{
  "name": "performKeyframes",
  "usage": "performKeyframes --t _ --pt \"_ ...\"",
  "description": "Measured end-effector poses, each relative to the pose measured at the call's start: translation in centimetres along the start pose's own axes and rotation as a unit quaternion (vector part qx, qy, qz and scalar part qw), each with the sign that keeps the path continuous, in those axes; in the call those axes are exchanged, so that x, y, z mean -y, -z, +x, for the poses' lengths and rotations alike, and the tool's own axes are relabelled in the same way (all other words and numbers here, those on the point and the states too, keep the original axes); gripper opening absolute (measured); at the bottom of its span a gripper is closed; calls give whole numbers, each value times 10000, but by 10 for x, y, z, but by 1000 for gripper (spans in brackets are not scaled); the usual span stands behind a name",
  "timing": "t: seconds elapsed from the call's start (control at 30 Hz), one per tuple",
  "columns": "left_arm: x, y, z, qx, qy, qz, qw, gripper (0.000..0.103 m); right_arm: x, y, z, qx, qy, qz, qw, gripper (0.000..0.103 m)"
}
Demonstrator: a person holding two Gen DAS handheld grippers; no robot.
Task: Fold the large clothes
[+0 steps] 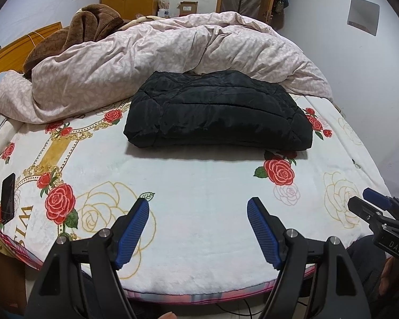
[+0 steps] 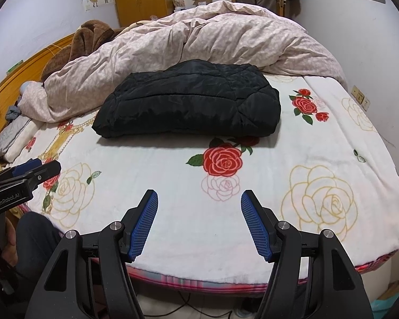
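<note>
A black quilted jacket (image 1: 218, 110) (image 2: 188, 101) lies folded into a thick rectangle on the rose-print blanket (image 1: 199, 180) (image 2: 279, 159), its far edge against the heaped duvet. My left gripper (image 1: 198, 203) hangs open over the blanket near the bed's front edge, well short of the jacket, with nothing between its blue pads. My right gripper (image 2: 199, 195) is likewise open and empty above the front of the bed. Each gripper shows at the edge of the other's view: the right gripper (image 1: 359, 199) at right, the left gripper (image 2: 49, 164) at left.
A pink leaf-print duvet (image 1: 159, 61) (image 2: 199, 34) is piled across the back of the bed, with a brown fleece blanket (image 1: 74, 32) behind it. A black phone (image 1: 8, 198) lies near the blanket's left edge. A wooden headboard (image 2: 21, 71) stands at left.
</note>
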State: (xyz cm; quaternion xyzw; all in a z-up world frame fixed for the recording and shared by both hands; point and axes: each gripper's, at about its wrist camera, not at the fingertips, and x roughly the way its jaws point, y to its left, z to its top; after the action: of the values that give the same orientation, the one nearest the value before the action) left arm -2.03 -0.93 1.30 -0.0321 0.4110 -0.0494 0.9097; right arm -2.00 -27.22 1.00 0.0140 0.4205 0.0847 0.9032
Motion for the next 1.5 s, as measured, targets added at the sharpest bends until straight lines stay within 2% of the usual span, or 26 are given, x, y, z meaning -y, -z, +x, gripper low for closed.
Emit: performKeyframes --t 1.5 --pt "6 1 -5 37 -54 -64 10000 78 1 1 -1 -5 9 20 10000 65"
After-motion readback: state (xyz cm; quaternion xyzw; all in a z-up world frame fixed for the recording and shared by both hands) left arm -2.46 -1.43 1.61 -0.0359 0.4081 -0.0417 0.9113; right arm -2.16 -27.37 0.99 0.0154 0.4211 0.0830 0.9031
